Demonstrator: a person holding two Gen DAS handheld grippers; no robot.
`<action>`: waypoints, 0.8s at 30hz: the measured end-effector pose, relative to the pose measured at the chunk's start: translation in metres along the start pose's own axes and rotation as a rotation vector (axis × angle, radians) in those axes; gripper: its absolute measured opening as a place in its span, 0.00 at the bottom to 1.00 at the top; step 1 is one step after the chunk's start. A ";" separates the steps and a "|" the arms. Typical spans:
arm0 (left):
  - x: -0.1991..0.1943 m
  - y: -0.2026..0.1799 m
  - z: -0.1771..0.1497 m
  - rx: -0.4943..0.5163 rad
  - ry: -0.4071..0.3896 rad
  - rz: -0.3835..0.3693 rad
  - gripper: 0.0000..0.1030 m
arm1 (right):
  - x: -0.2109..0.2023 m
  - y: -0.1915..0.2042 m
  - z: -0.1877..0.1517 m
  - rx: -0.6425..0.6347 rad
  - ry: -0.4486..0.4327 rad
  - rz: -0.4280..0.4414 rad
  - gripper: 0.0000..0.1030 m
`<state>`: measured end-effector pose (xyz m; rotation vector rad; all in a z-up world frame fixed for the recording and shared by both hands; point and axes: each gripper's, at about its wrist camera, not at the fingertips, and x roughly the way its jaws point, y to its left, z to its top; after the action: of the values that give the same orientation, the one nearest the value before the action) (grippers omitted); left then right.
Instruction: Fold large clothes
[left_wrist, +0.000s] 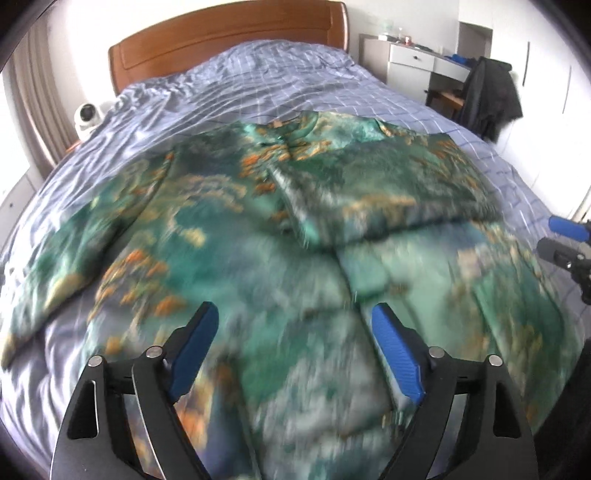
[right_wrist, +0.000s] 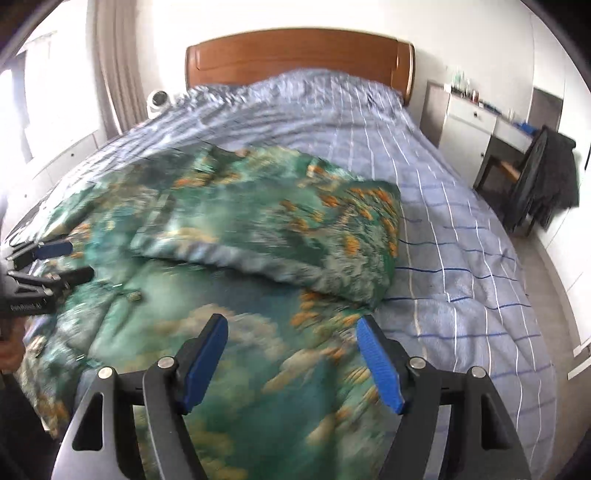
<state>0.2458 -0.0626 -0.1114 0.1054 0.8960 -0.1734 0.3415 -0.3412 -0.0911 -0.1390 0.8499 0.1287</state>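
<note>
A large green garment with orange and cream print (left_wrist: 236, 229) lies spread on the bed; it also shows in the right wrist view (right_wrist: 229, 266). Its right sleeve (left_wrist: 384, 184) is folded in across the chest, also seen in the right wrist view (right_wrist: 295, 229). Its left sleeve (left_wrist: 66, 240) lies stretched out. My left gripper (left_wrist: 295, 317) is open and empty above the garment's lower middle; it also shows at the left edge of the right wrist view (right_wrist: 70, 262). My right gripper (right_wrist: 291, 328) is open and empty above the garment's lower right part, and shows at the right edge of the left wrist view (left_wrist: 557, 236).
The bed has a blue checked cover (right_wrist: 461, 240) and a wooden headboard (right_wrist: 295, 55). A white round device (left_wrist: 86, 116) sits at the bed's far left. A white desk (right_wrist: 476, 122) and a chair draped with dark clothes (right_wrist: 546, 177) stand to the right.
</note>
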 end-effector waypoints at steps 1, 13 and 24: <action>-0.006 0.002 -0.008 0.002 -0.004 0.020 0.86 | -0.011 0.011 -0.005 0.000 -0.020 0.013 0.72; -0.038 0.029 -0.052 -0.048 -0.016 0.114 0.89 | -0.078 0.096 -0.054 0.040 -0.092 0.123 0.72; -0.038 0.070 -0.070 -0.160 0.007 0.144 0.90 | -0.087 0.126 -0.083 0.000 -0.052 0.145 0.72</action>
<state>0.1826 0.0218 -0.1234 0.0215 0.9020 0.0333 0.2026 -0.2366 -0.0885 -0.0738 0.8074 0.2671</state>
